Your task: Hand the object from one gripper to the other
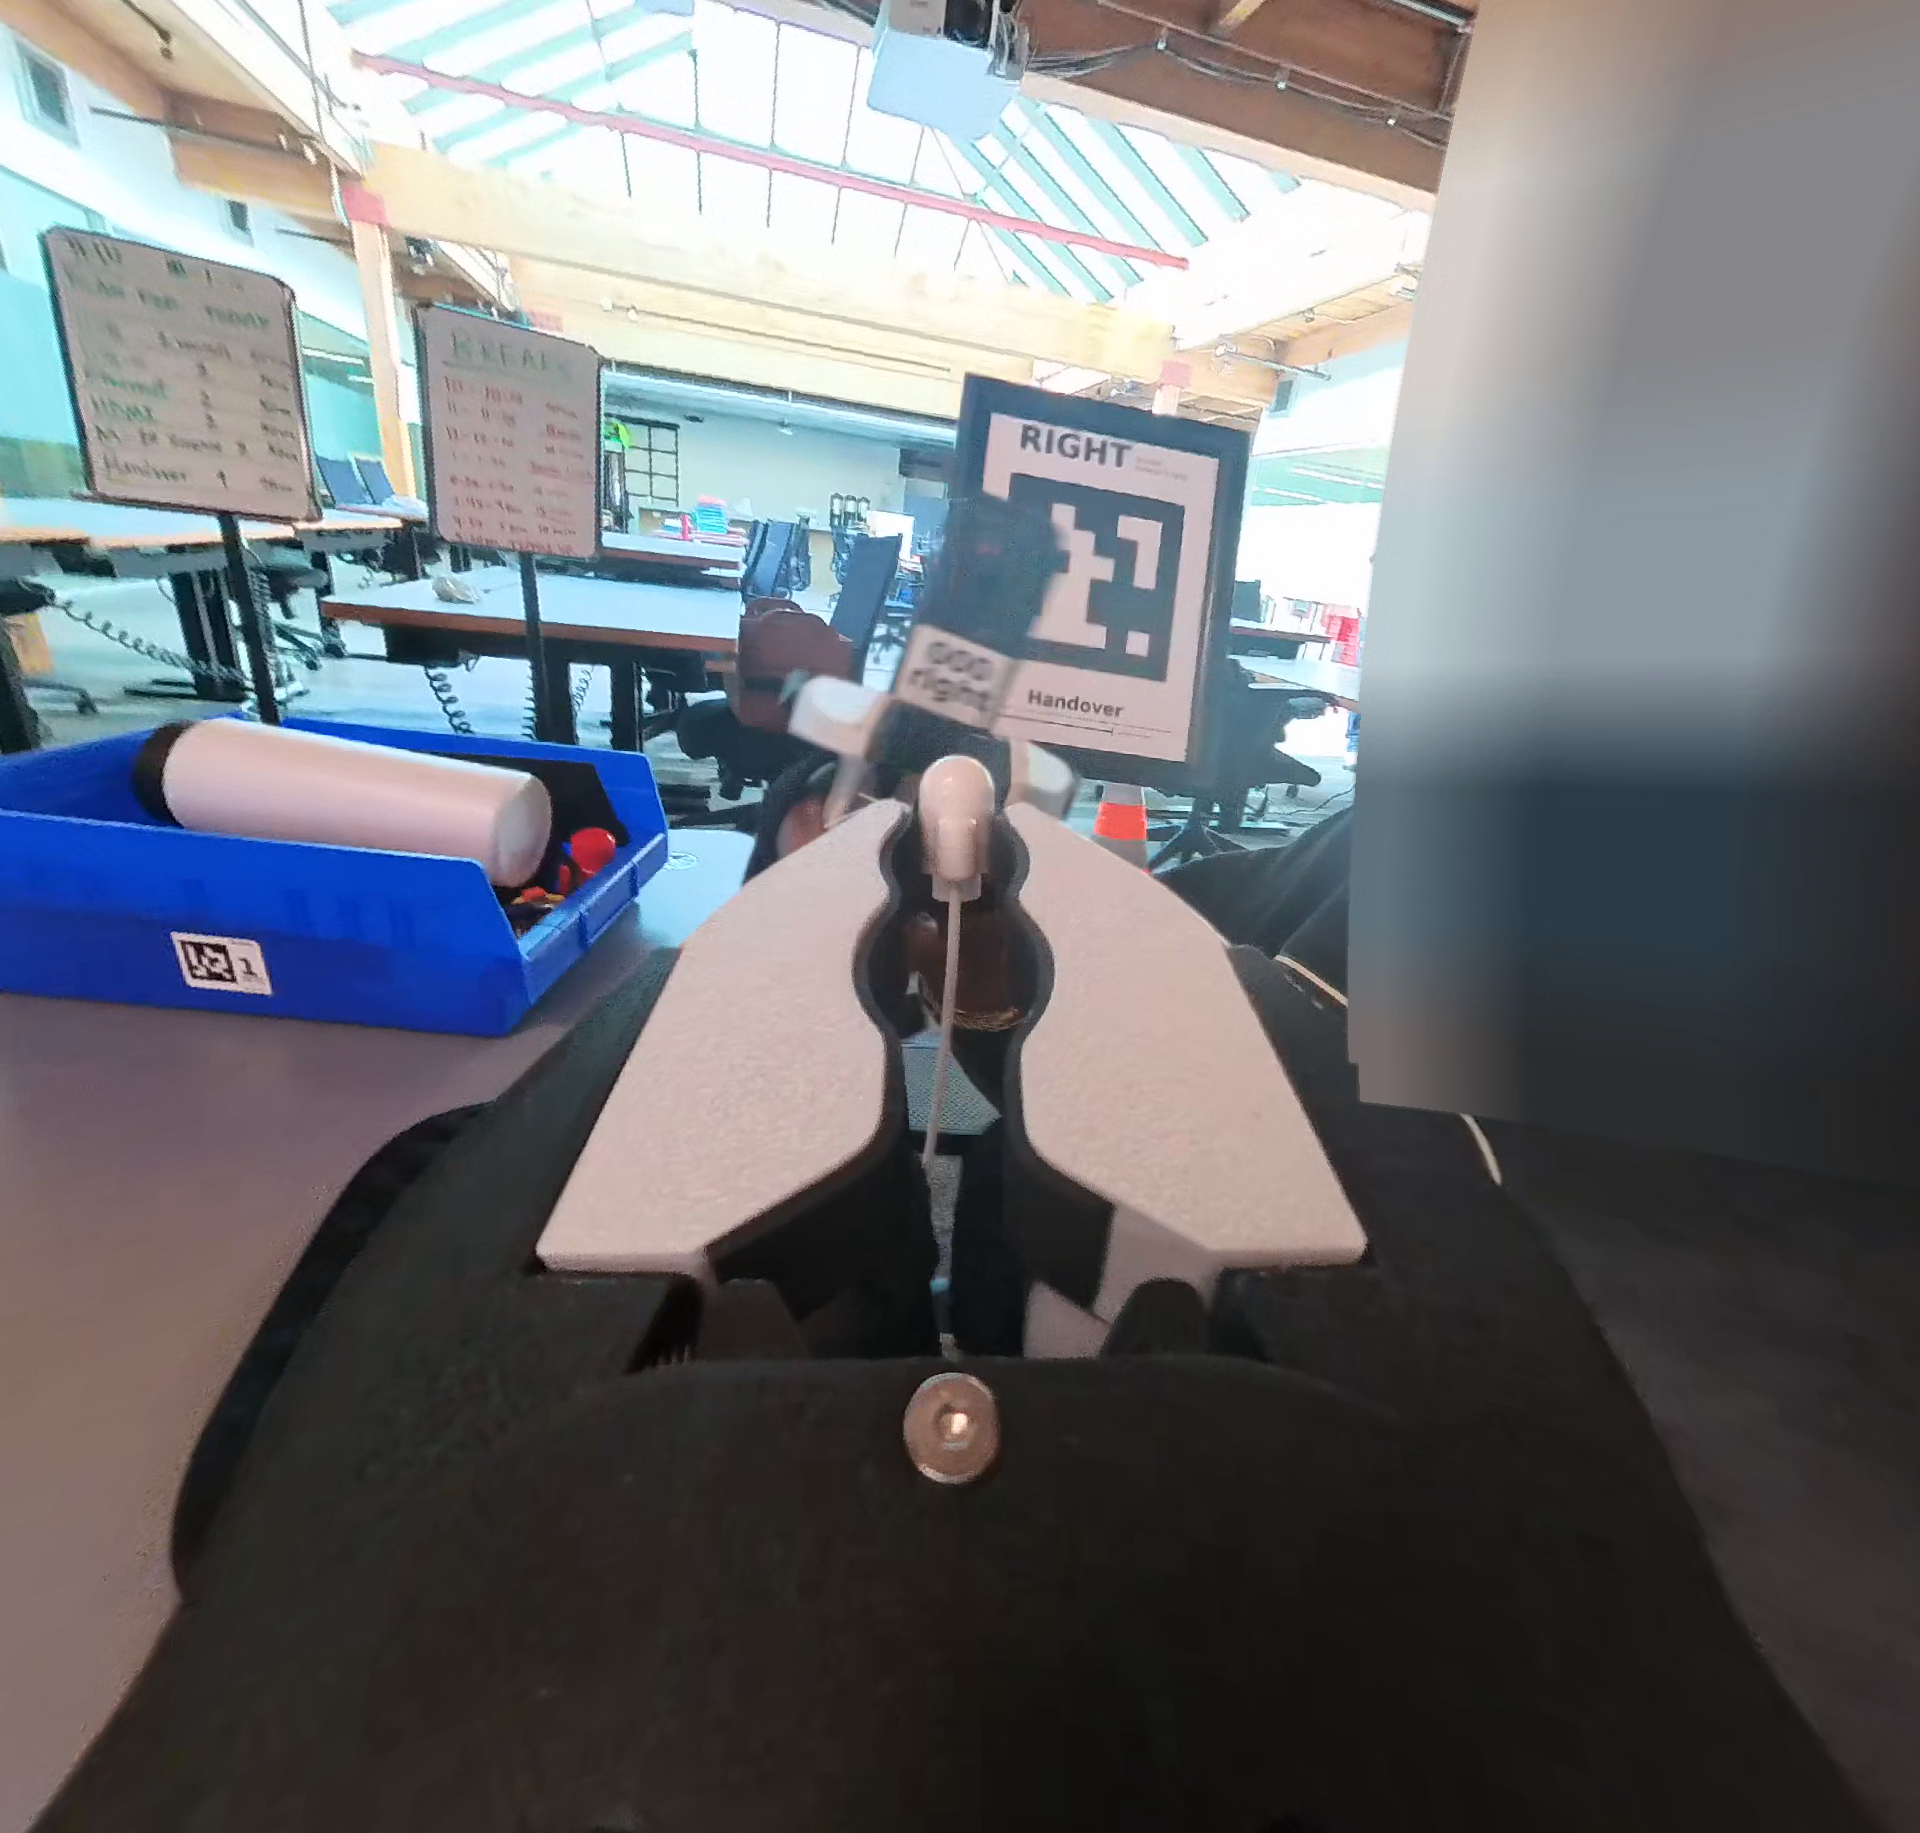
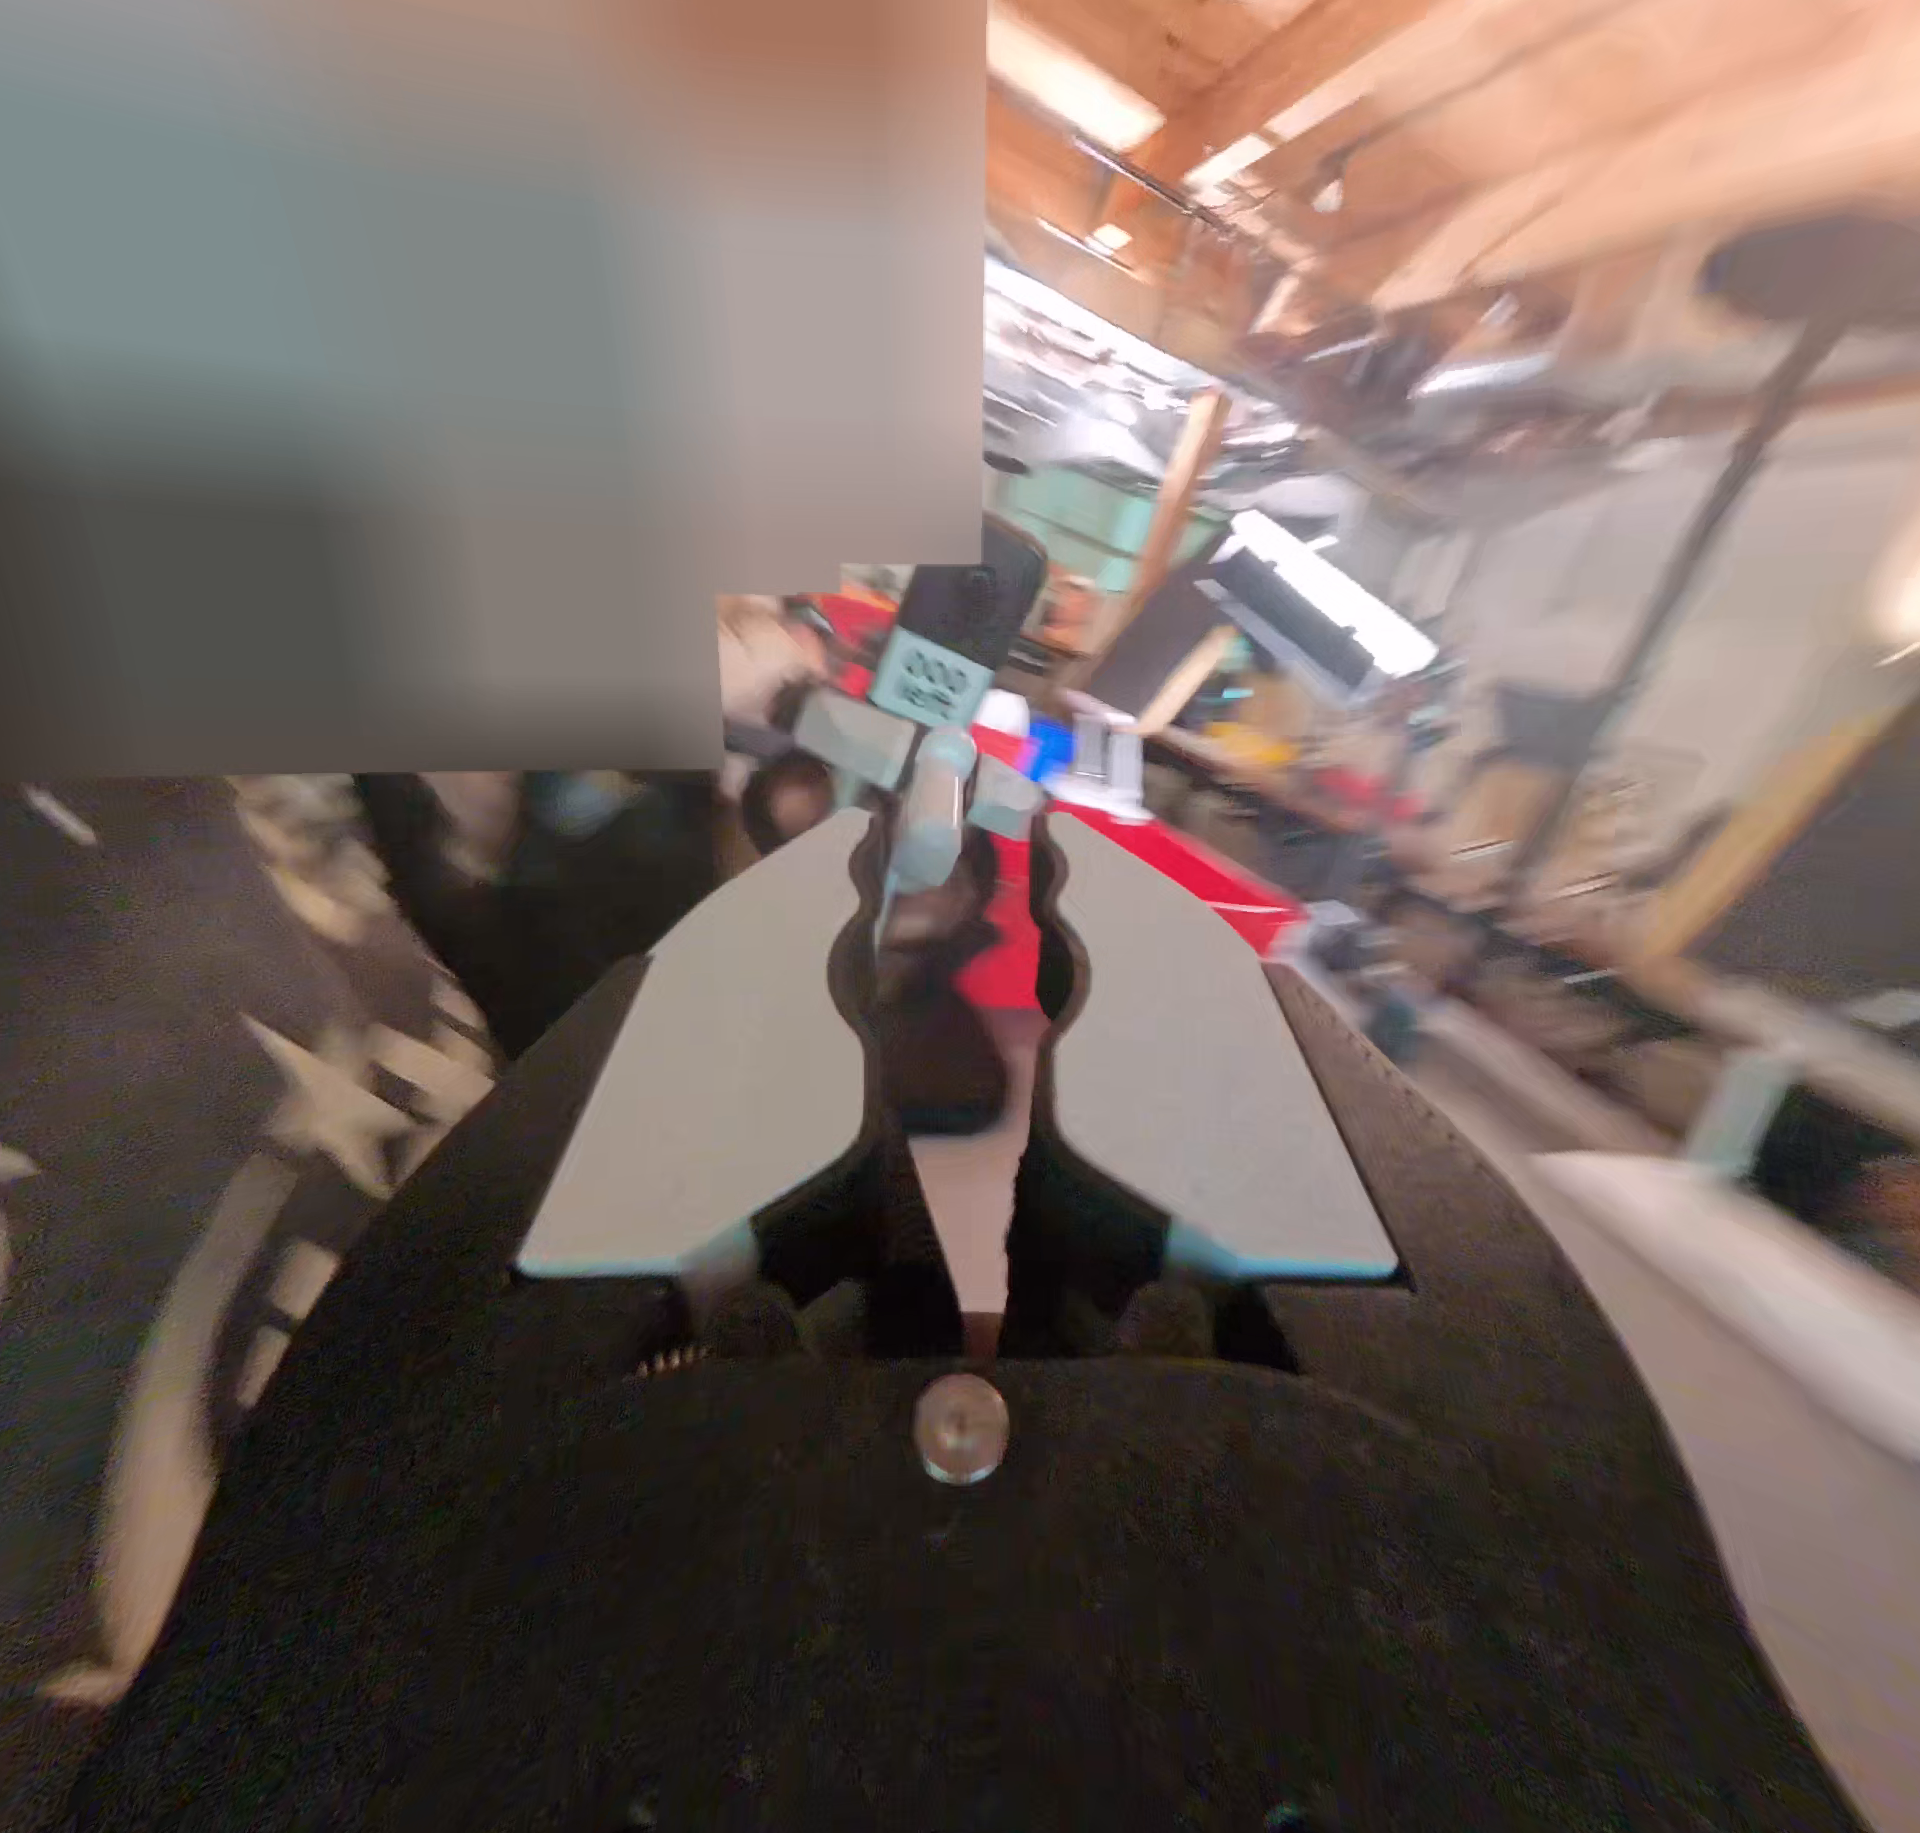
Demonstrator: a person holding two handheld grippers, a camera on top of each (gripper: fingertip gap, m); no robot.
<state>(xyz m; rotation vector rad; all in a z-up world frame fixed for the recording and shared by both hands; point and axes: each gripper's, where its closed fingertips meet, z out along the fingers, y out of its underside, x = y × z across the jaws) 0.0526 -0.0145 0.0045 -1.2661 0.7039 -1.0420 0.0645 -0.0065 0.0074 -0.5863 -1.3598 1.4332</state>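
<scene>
A small white object [image 1: 954,812] with a rounded head and a thin white stem sits between the tips of my left gripper [image 1: 954,833], which is shut on it. The stem runs back down the gap between the fingers. My right gripper [image 1: 940,755] faces it head-on, just behind the object, with its white fingers spread either side. In the blurred right wrist view, the object [image 2: 930,827] stands between the tips of my right gripper [image 2: 956,827], which is open with a gap on each side. The left gripper [image 2: 920,765] shows right behind it.
A blue bin [image 1: 312,910] holding a white cylinder [image 1: 343,796] and small coloured parts sits on the grey table [image 1: 208,1212] at left. A marker sign [image 1: 1101,557] stands behind the grippers. A red bin [image 2: 1143,869] lies beyond the right gripper. A person's dark clothing is close by.
</scene>
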